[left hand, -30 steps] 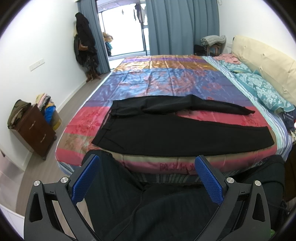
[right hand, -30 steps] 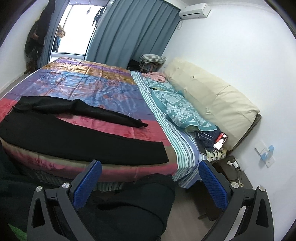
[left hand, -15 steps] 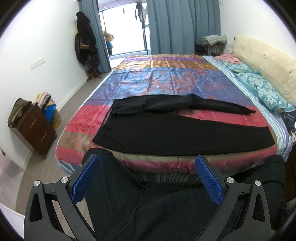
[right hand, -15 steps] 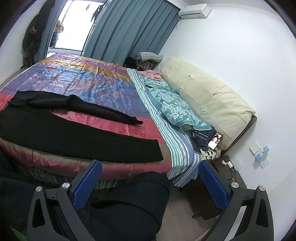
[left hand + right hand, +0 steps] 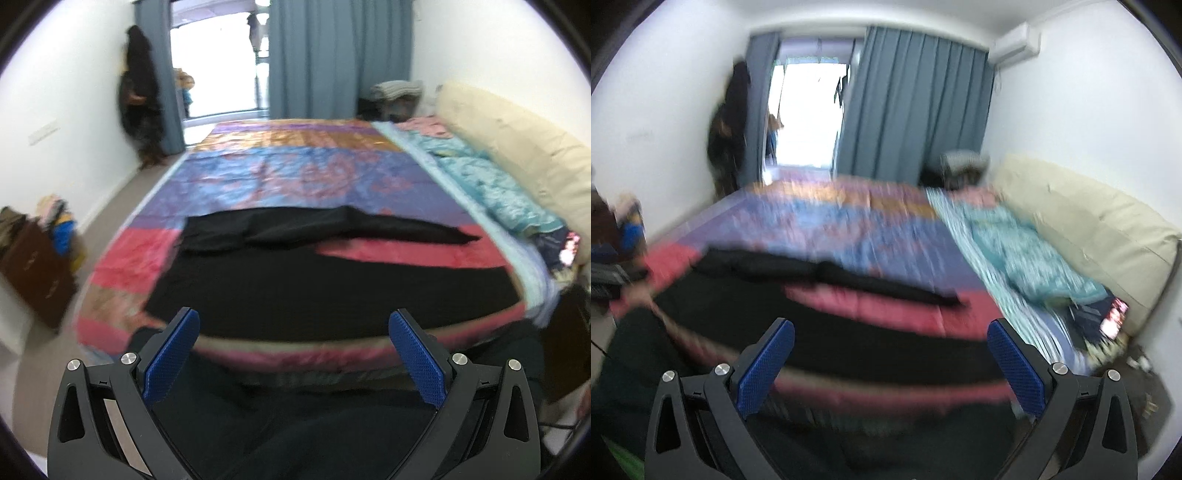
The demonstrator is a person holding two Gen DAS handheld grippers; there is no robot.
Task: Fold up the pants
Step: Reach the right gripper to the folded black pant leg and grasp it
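Both grippers hang spread wide and empty short of the bed: the left gripper (image 5: 294,354) faces the waistband end of the black pants (image 5: 332,288), the right gripper (image 5: 891,363) the leg end, neither touching cloth. At far left a brown cabinet (image 5: 33,273) piled with clothes stands by the wall; across the middle the pants lie flat on the striped bedspread (image 5: 303,173), the near leg broad along the bed's front edge, the far leg narrower and angled away toward the teal quilt (image 5: 495,188) and cream headboard (image 5: 517,147) at right. The likely trouble from here is a poor first pinch: with the legs splayed apart and the fabric thin and dark, a jaw closing too deep could catch the slippery bedspread along with the pants, or take only one layer, dragging the spread or leaving the fold crooked. Compared with a second ago, both views have closed in on the bed and blurred with motion, the right one swinging leftward from the headboard side to face the pants squarely; the pants themselves have not shifted.
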